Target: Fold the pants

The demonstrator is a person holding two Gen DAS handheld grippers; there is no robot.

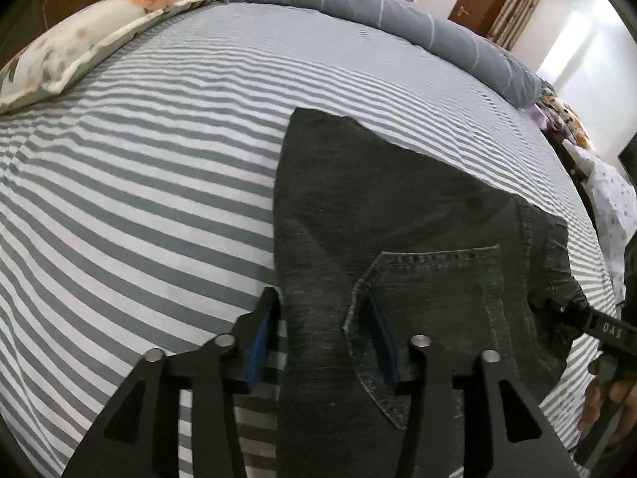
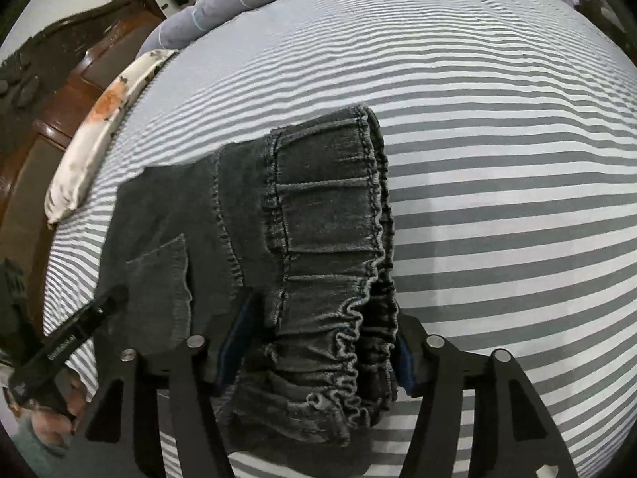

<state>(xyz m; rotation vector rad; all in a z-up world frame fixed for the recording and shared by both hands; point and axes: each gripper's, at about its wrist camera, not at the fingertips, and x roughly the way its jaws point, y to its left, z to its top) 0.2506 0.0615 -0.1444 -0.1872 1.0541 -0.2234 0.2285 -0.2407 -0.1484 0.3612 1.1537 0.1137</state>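
Observation:
Dark grey jeans (image 1: pixel 378 199) lie folded on the striped bed sheet (image 1: pixel 139 199), back pocket (image 1: pixel 438 298) facing up. My left gripper (image 1: pixel 318 302) is open, its blue pads astride the left edge of the jeans beside the pocket, with the cloth lying loose between them. In the right wrist view the gathered elastic waistband (image 2: pixel 326 199) runs toward me. My right gripper (image 2: pixel 326 314) is open too, one finger on each side of the bunched waistband. Each gripper shows in the other's view: the right gripper (image 1: pixel 589 322) at the jeans' right end, the left gripper (image 2: pixel 87 318) by the pocket.
A floral pillow (image 1: pixel 91 40) (image 2: pixel 99 131) lies at the far left of the bed. A rolled grey duvet (image 1: pixel 358 4) (image 2: pixel 223 4) lines the far edge. A wooden headboard (image 2: pixel 51 119) stands beyond the pillow. Striped sheet (image 2: pixel 517 199) spreads wide to the right of the jeans.

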